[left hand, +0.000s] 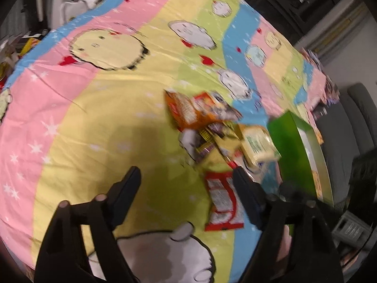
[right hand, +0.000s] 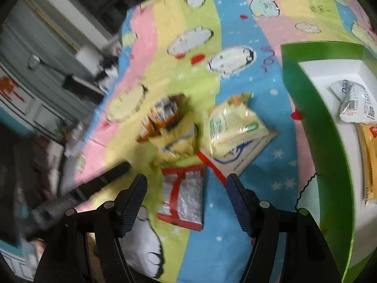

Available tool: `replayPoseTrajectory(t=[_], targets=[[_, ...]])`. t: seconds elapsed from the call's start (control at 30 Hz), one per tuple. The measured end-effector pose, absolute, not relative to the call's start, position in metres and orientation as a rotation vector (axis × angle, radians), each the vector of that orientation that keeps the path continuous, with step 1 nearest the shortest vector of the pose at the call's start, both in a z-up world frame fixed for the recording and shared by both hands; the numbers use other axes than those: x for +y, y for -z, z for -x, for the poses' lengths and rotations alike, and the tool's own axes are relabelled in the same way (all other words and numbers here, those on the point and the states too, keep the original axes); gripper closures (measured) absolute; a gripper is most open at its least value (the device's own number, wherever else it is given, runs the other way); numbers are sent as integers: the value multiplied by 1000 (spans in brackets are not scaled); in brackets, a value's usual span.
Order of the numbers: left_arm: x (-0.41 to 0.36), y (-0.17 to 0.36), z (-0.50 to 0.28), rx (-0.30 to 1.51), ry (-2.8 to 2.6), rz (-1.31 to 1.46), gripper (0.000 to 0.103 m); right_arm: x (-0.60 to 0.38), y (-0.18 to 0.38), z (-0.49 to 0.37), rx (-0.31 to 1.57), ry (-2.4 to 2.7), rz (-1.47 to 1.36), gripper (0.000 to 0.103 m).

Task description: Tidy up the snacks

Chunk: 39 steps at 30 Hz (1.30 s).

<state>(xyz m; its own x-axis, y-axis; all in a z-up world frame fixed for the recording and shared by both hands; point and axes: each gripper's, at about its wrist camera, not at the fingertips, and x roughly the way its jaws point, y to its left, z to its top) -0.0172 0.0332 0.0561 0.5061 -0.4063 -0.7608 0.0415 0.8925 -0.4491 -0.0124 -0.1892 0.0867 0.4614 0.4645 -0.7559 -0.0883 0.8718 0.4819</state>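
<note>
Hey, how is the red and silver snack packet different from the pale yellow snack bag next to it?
The red and silver snack packet lies flat and thin, while the pale yellow snack bag is puffy and crumpled. The red packet is narrower; the yellow bag looks bulkier. The red packet sits nearest, between the fingers of the open right gripper; the yellow bag lies farther off. Both rest on the pastel striped cloth, outside the green box.

Pastel striped cartoon bedsheet (left hand: 94,118) lies bare leftward; clustered crinkly snack packets (right hand: 235,132) and tall green cardboard box (right hand: 313,127) crowd rightward.
</note>
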Motion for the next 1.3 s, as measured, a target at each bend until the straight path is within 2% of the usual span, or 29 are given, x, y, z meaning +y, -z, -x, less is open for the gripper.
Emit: replayPoseTrajectory(t=[0.07, 0.13, 0.17, 0.23, 0.47, 0.63, 0.8, 0.97, 1.3], targets=[[23, -54, 19, 1033, 326, 391, 36, -197, -89, 13, 1027, -368, -441, 33], [10, -50, 21, 1069, 391, 391, 40, -199, -87, 12, 1026, -384, -464, 34], [5, -48, 22, 1079, 417, 393, 42, -197, -85, 12, 1031, -394, -477, 40], [-7, -44, 23, 1107, 457, 379, 45, -196, -77, 8, 1062, -426, -514, 45], [-27, -28, 23, 1156, 459, 322, 56, -178, -47, -2, 1173, -451, -539, 47], [-32, -25, 24, 1140, 452, 284, 59, -169, -31, -6, 1227, -443, -524, 48], [-40, -25, 25, 1112, 447, 236, 66, -164, -30, -6, 1220, -425, -484, 56], [-44, -40, 31, 1057, 455, 223, 68, -166, -43, -2, 1170, -433, -474, 57], [-84, -113, 46, 832, 523, 117, 68, -205, -122, 21, 929, -405, -466, 57]])
